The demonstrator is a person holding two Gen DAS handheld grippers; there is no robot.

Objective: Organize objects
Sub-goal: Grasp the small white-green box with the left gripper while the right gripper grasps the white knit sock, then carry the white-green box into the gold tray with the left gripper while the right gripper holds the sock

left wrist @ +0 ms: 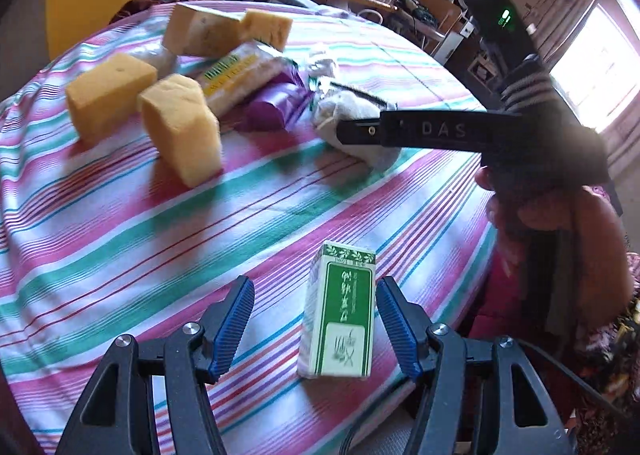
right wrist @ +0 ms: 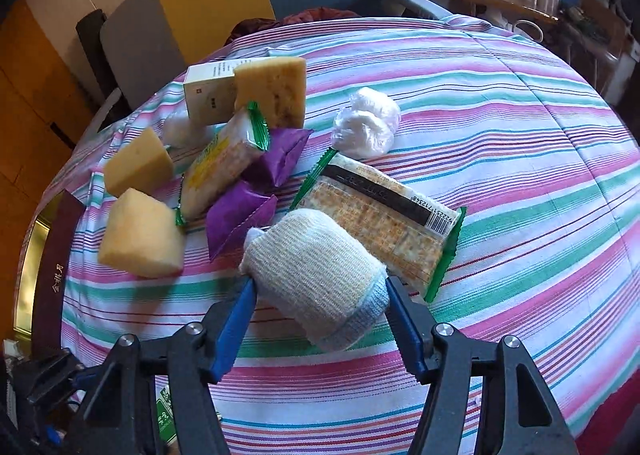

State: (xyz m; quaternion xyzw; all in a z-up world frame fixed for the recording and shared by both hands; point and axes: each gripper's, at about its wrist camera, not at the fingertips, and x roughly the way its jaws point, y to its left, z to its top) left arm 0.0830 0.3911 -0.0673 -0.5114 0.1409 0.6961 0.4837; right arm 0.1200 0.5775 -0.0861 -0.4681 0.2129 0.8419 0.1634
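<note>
Beside the green box [left wrist: 339, 311], in the left wrist view, your left gripper [left wrist: 316, 319] is hovering with its jaws spread wide, the box standing upright on the striped cloth [left wrist: 120, 255] between the two blue pads and touching neither. You seem to be lining up a grasp here, so the next move calls for easing forward and centring, since the box is sitting closer to the right pad. Beyond the box, the yellow sponges [left wrist: 180, 127] and snack packets are lying in a loose cluster, and the other tool is reaching over a pale cloth roll.

Far from the green box, in the right wrist view, your right gripper [right wrist: 320, 295] is sitting astride the knitted roll [right wrist: 316, 275], its pads seeming to touch the roll's sides; whether you are pinching it firmly I cannot tell. The roll is overlapping the cracker packet [right wrist: 384, 215], with the purple packets [right wrist: 256, 191] just beside it. Lifting it will likely call for a firmer squeeze first.
</note>
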